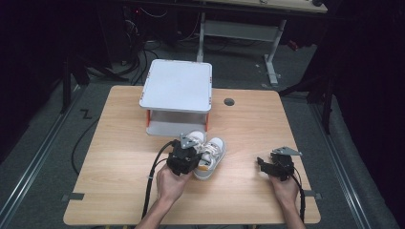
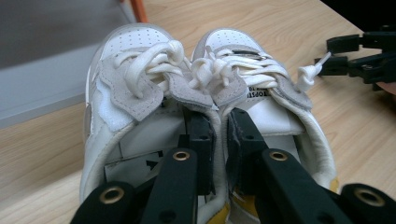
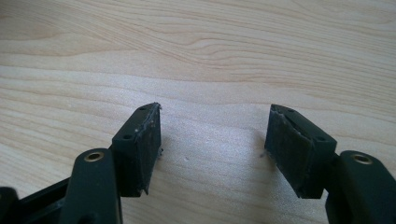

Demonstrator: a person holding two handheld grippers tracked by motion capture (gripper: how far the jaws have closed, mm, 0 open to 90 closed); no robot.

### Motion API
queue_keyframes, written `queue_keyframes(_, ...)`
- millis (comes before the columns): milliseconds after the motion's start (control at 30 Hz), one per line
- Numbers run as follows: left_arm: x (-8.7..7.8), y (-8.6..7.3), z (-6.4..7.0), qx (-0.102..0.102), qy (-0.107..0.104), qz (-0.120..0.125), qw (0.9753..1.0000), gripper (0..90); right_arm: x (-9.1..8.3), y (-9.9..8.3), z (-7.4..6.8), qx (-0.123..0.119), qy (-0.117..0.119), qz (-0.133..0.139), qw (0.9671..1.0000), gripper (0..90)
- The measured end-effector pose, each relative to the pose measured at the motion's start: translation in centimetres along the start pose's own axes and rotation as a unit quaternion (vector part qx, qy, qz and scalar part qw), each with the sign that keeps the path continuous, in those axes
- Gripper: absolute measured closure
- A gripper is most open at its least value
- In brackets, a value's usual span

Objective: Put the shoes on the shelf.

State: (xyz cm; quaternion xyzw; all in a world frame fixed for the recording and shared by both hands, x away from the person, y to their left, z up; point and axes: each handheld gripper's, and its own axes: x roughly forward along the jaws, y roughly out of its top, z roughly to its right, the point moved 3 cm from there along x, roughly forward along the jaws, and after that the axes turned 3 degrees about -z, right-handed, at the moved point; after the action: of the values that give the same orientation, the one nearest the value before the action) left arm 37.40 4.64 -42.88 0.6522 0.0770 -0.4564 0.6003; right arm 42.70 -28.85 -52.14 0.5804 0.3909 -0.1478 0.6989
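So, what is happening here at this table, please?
A person works at a wooden table with a gripper in each hand. The left gripper is shut on the inner collars of a pair of small white shoes, one jaw inside each shoe, pinching them together. The shoes sit in front of a low grey two-level shelf. The right gripper is open and holds nothing, just above the bare tabletop to the right.
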Motion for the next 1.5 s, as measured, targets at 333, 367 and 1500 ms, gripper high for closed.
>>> queue_keyframes(333,-1.1,0.3,-3.4,-0.023,0.037,0.008,0.999,81.4,0.0,0.0,0.0,0.0,0.0,0.0,1.0,35.8)
queue_keyframes(367,-1.2,0.3,-3.8,-0.025,0.041,0.008,0.9988,81.4,0.0,0.0,0.0,0.0,0.0,0.0,1.0,35.8)
queue_keyframes(1500,4.9,2.6,-9.9,-0.08,0.126,0.025,0.9885,81.2,0.0,0.0,-0.1,-0.003,0.004,0.0,1.0,37.3)
